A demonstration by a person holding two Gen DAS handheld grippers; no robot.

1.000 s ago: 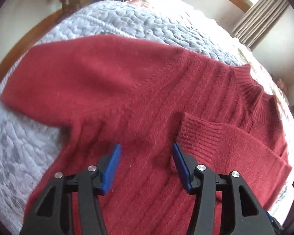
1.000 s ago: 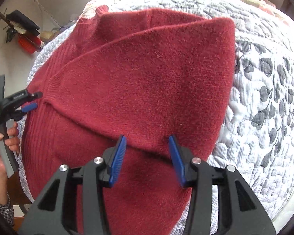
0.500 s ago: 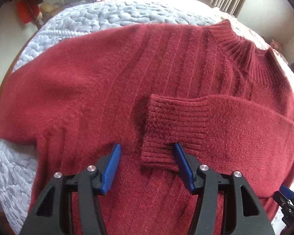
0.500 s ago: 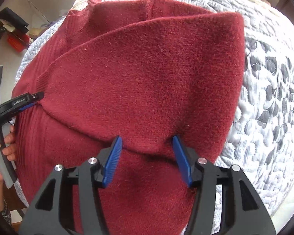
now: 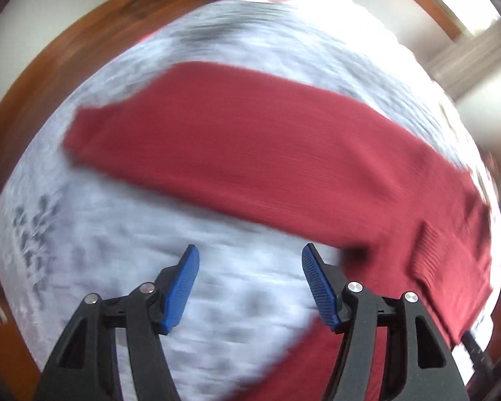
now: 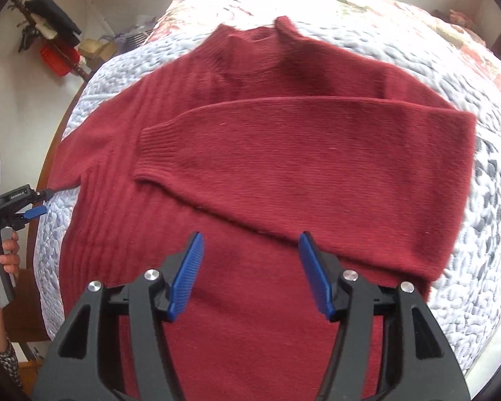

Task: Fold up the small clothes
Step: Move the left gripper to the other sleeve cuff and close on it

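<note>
A dark red knit sweater (image 6: pixel 284 173) lies flat on a quilted bed, collar at the far side. Its right sleeve (image 6: pixel 317 167) is folded across the chest, ribbed cuff near the middle. In the blurred left wrist view the other sleeve (image 5: pixel 237 147) stretches out over the quilt. My left gripper (image 5: pixel 249 279) is open and empty above bare quilt, just short of that sleeve; it also shows at the far left as the left gripper (image 6: pixel 33 204). Over the sweater's lower body my right gripper (image 6: pixel 250 267) hangs open, holding nothing.
The grey-white quilt (image 6: pixel 491 200) covers the bed, with a floral cover (image 6: pixel 417 26) farther back. A wooden bed frame (image 5: pixel 66 67) runs along the left side. A red box and dark clutter (image 6: pixel 55 53) sit by the wall. A person's hand (image 6: pixel 3 257) grips the left tool.
My left gripper has swung fast leftward off the sweater's body and now faces the spread left sleeve and quilt. The right gripper has drawn back, bringing the whole sweater into view.
</note>
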